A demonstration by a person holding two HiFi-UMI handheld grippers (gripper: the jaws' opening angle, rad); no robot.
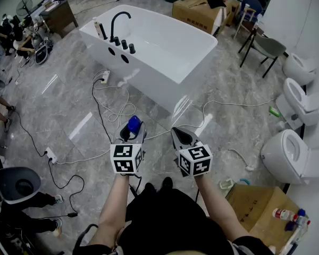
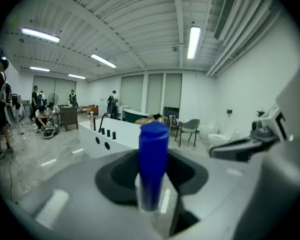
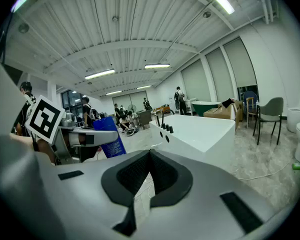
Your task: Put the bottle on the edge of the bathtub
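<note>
A blue bottle [image 1: 134, 124] stands upright between the jaws of my left gripper [image 1: 133, 134], which is shut on its clear lower body. In the left gripper view its blue cap [image 2: 153, 159] fills the middle. My right gripper [image 1: 182, 138] hangs level beside it to the right, shut, with nothing between its pads [image 3: 150, 156]. From the right gripper view the bottle [image 3: 108, 137] shows at the left. The white bathtub [image 1: 201, 40] with a black faucet [image 1: 118, 21] lies across the floor ahead, well beyond both grippers. It also shows as the bathtub [image 2: 115, 134] and as the bathtub [image 3: 205, 129].
Cables [image 1: 109, 108] and a power strip [image 1: 50, 154] lie on the marble floor between me and the tub. Toilets [image 1: 290, 153] line the right wall. Cardboard boxes [image 1: 194, 12] and a chair [image 1: 266, 49] stand behind the tub. People [image 1: 16, 36] sit at far left.
</note>
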